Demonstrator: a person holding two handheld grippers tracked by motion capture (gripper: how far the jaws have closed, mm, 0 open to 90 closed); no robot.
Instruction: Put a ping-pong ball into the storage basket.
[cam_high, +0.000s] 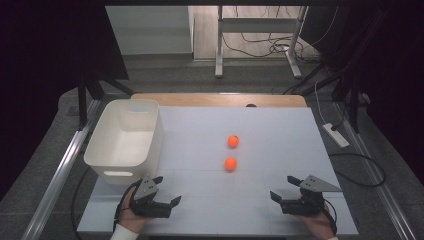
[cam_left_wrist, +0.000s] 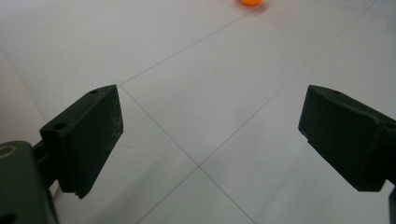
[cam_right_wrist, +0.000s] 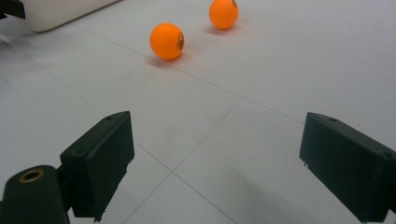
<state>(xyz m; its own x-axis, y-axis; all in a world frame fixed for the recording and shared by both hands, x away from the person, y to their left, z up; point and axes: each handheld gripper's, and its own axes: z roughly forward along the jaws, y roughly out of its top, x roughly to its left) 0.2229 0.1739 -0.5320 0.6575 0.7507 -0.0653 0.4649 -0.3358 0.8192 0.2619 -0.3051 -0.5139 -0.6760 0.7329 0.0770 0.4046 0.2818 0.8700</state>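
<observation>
Two orange balls lie on the white table top, the nearer ball (cam_high: 230, 163) and the farther ball (cam_high: 233, 141), a short way apart. In the right gripper view the nearer ball (cam_right_wrist: 167, 41) and the farther ball (cam_right_wrist: 223, 13) lie ahead and to the left, both with dark print. My left gripper (cam_high: 167, 190) rests open near the front left, beside the bin. My right gripper (cam_high: 281, 187) rests open near the front right. In each gripper view the jaws stand wide apart over bare table: left gripper (cam_left_wrist: 210, 121), right gripper (cam_right_wrist: 215, 158). One ball (cam_left_wrist: 252, 2) peeks in at the top edge.
A white plastic bin (cam_high: 125, 140) with handle slots stands at the table's left side, its wall (cam_right_wrist: 60, 11) visible far left. The white table top (cam_high: 270, 125) has thin seams. A power strip (cam_high: 335, 135) and cables lie on the floor to the right.
</observation>
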